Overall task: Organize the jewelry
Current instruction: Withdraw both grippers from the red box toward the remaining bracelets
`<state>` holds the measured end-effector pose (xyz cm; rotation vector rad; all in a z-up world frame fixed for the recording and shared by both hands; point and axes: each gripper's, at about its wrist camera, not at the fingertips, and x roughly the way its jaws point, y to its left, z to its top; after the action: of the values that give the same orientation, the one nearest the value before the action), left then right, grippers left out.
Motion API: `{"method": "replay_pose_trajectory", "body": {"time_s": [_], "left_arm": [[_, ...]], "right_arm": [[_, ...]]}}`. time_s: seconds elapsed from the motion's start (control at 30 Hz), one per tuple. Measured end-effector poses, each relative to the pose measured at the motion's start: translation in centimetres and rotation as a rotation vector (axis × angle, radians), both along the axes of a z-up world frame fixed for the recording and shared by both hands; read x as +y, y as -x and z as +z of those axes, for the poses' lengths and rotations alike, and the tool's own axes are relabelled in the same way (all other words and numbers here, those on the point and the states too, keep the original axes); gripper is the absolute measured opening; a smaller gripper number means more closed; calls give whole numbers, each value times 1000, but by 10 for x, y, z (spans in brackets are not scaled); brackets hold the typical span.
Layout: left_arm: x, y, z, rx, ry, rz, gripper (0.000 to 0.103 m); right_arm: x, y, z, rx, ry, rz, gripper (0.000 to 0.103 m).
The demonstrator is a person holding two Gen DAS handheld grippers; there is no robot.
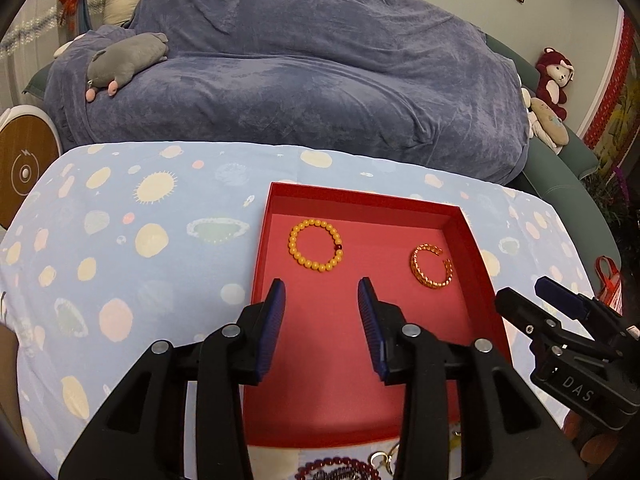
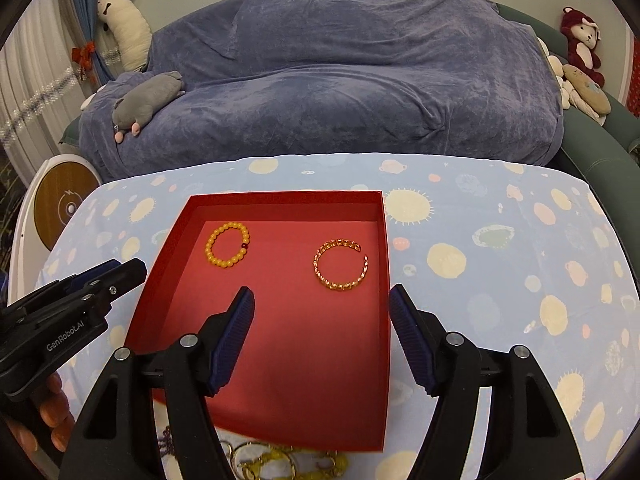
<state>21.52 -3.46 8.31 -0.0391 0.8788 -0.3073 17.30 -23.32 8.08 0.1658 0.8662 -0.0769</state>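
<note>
A shallow red box (image 1: 362, 197) (image 2: 192, 216) lies on the patterned tablecloth. Inside it rest a yellow bead bracelet (image 1: 291, 245) (image 2: 212, 254) at the far left and an open gold bangle (image 1: 418, 274) (image 2: 320, 276) at the far right. My left gripper (image 1: 322, 290) hovers over the box's near half, jaws apart, nothing between them. My right gripper (image 2: 322, 298) hangs over the box's right side, jaws wide, empty; it shows from the side at the left wrist view's right edge (image 1: 524, 294). More jewelry lies at the box's near edge: dark red beads (image 1: 340, 466) and yellow pieces (image 2: 288, 460), partly hidden.
A sofa under a blue-grey throw (image 1: 320, 60) stands beyond the table with a grey plush animal (image 1: 124, 60) on it. A red plush (image 2: 580, 44) sits at the right end. A round white-and-wood device (image 2: 60, 208) stands to the left. A hand (image 2: 48, 416) shows under the left gripper.
</note>
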Motion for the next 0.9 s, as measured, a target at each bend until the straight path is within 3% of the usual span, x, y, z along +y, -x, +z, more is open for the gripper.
{"method": "replay_pose_trajectory", "body": {"time_s": [0.17,0.27,0.53,0.8,0.9], "left_arm": [[12,44,10,-22,-4,1,37],[21,69,9,-23,0,12,43],[38,132,-20,24,-41,21,43],[48,177,-51,64,-62,34,43],[49,188,-60,70,-70,39,43]], "right_arm": [[9,51,7,-9,19,6,68],[16,82,1,5,34,11,68],[28,151,-31,83,27,10,68],[40,189,-61,132,39,22,68],[43,196,-70,134,50,21,60]]}}
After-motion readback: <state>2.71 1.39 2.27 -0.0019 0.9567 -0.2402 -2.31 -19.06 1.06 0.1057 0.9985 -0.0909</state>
